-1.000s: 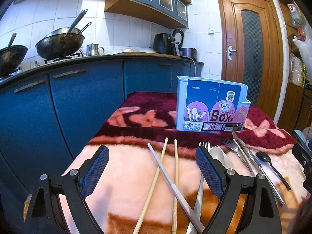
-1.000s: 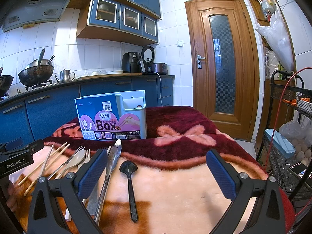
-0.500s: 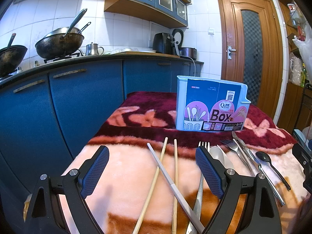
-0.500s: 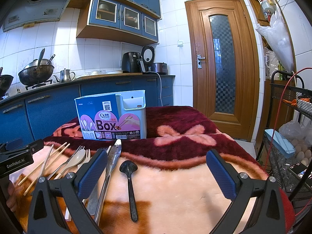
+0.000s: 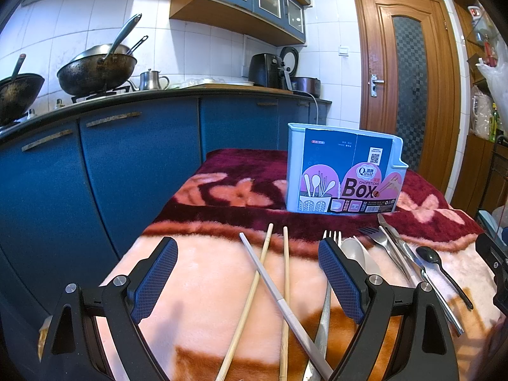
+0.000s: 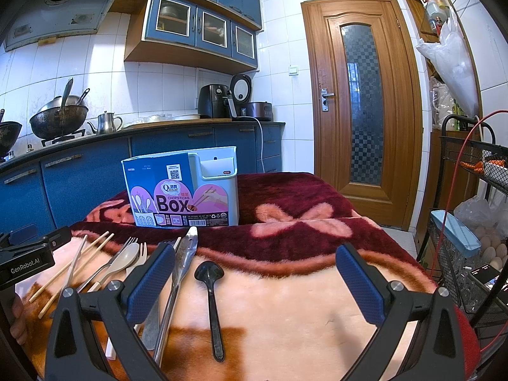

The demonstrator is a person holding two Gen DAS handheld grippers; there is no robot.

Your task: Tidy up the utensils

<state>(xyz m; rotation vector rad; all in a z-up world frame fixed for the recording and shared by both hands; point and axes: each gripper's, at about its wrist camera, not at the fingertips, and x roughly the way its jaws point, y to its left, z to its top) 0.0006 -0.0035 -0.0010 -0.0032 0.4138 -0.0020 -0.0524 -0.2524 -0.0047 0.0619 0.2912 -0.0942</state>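
Left wrist view: left gripper (image 5: 247,273) spread wide and empty above chopsticks (image 5: 254,289) on the blanket (image 5: 197,273), utensil box (image 5: 344,168) upright beyond; right wrist view: right gripper (image 6: 254,273) spread wide, empty, over black spoon (image 6: 211,295), tongs (image 6: 181,270) beside, box (image 6: 184,187) behind.

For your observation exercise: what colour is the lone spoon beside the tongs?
Black spoon; clearest in the right wrist view.

Bright, sharp fisheye views, curved dark edges, bluish glare on tiles.
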